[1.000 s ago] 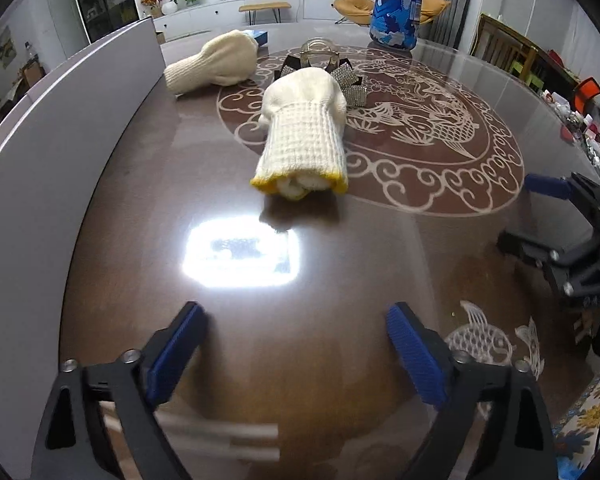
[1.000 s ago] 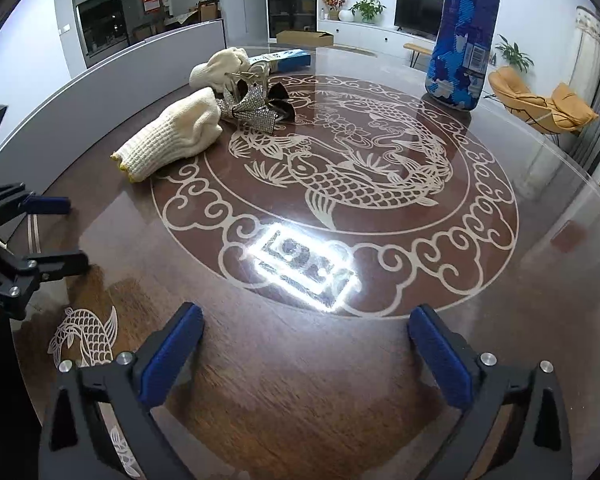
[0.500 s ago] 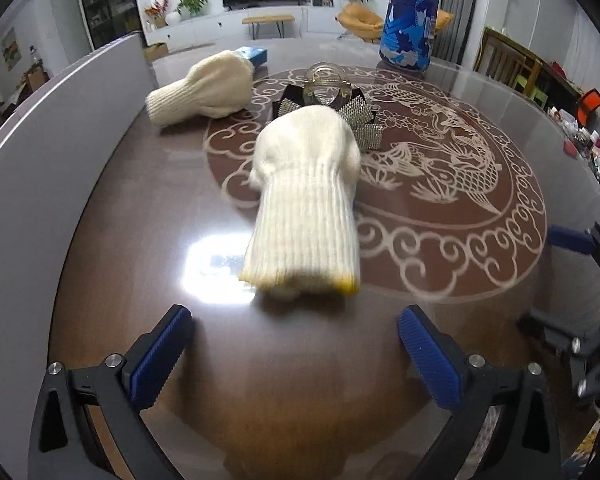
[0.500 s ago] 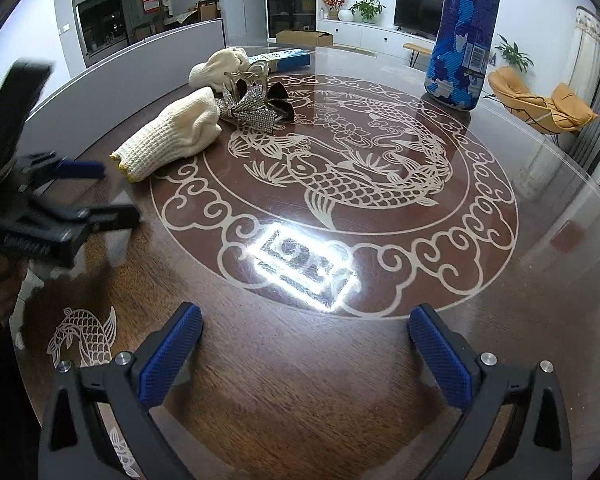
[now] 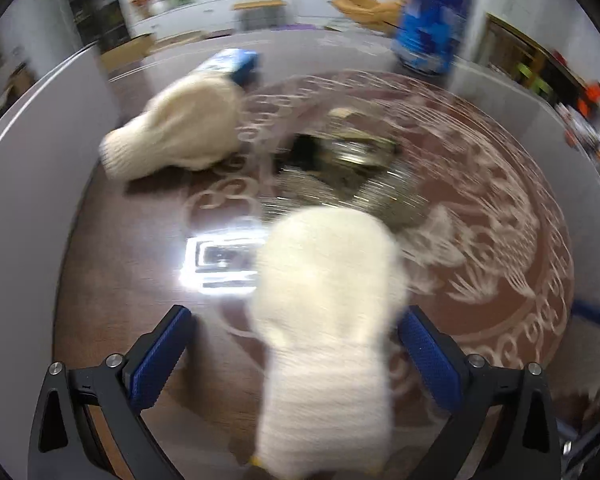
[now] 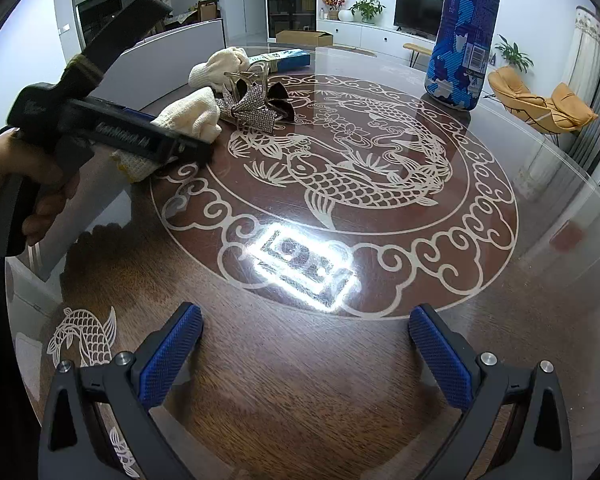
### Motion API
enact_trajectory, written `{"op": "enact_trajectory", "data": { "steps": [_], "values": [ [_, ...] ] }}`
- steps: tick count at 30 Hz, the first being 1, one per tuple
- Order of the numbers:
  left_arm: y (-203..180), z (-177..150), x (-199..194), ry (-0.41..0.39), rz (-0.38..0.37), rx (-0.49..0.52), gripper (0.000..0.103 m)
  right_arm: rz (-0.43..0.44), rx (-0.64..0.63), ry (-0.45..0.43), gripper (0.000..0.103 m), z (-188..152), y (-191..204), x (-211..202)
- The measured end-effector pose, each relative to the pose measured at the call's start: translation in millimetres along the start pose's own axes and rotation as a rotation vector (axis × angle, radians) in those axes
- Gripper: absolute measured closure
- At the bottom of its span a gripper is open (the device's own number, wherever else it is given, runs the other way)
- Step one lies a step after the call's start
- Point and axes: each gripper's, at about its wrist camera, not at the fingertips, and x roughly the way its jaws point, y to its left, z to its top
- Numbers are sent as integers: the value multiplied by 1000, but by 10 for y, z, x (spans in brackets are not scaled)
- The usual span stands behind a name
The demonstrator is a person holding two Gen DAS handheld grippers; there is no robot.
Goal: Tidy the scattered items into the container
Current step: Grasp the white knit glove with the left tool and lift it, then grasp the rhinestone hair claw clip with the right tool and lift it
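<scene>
A cream knitted glove lies on the round table, cuff toward me, between the open fingers of my left gripper; the view is blurred. It also shows in the right wrist view, partly hidden by the left gripper body. A second cream glove lies further back left. A rhinestone bow hair clip lies just beyond the near glove, seen too in the right wrist view. My right gripper is open and empty above the near table edge.
A tall blue patterned cylinder stands at the far right of the table. A blue-white box lies behind the far glove. A grey wall panel borders the table on the left. A ceiling light reflects on the glass top.
My left gripper has moved forward over the table until the near glove lies between its open fingers. The right gripper has stayed still.
</scene>
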Motion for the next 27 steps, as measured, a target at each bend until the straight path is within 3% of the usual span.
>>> {"op": "enact_trajectory", "data": {
  "steps": [3, 5, 17, 21, 27],
  "values": [
    [77, -30, -74, -38, 14, -25, 43, -2, 3, -1, 0, 0, 0, 0],
    [128, -90, -117, -47, 16, -37, 48, -4, 5, -2, 0, 0, 0, 0],
    [283, -743, -415, -155, 32, -51, 49, 15, -24, -4, 0, 94, 62, 62],
    [288, -735, -405, -163, 29, -54, 49, 77, -115, -7, 0, 427, 107, 305],
    [329, -745, -408, -166, 14, -57, 49, 105, -153, -9, 0, 1143, 27, 812]
  ]
}}
